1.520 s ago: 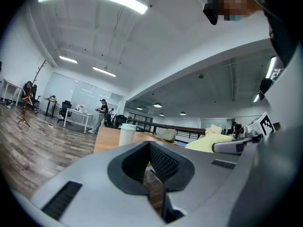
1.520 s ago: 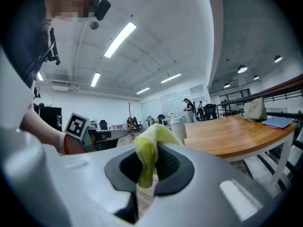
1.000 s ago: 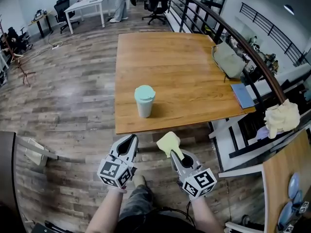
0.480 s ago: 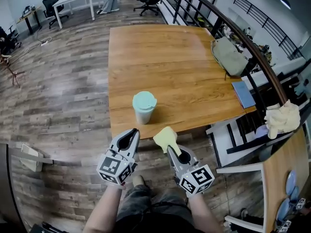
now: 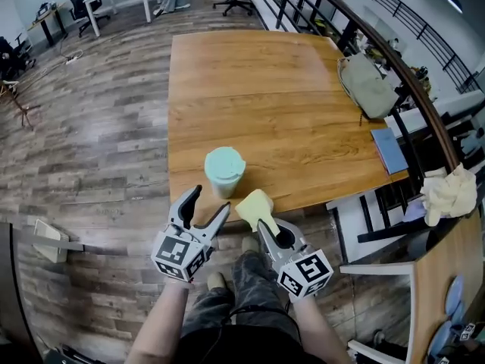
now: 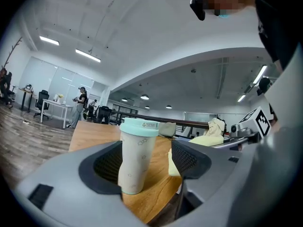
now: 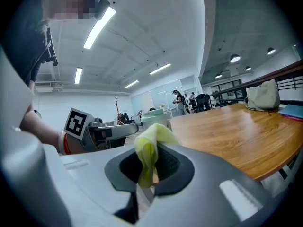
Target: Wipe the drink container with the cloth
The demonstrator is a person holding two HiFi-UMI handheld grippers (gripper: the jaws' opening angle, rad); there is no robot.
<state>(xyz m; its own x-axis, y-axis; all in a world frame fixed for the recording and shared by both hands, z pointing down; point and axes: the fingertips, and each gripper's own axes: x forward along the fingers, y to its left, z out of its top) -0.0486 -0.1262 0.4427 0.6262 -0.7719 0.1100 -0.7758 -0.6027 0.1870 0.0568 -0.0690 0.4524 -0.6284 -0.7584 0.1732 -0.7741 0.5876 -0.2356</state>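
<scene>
Head view looks down on a pale cylindrical drink cup with a mint-green lid (image 5: 225, 171), upright by the near edge of the square wooden table (image 5: 265, 89). The left gripper (image 5: 209, 200) sits just on the near side of the cup. Its fingers are spread, having just been opening, and the cup is framed in their gap, untouched. Just right of it, the right gripper (image 5: 262, 223) has its fingers pinching a crumpled pale-yellow cloth (image 5: 254, 205), close beside the cup.
</scene>
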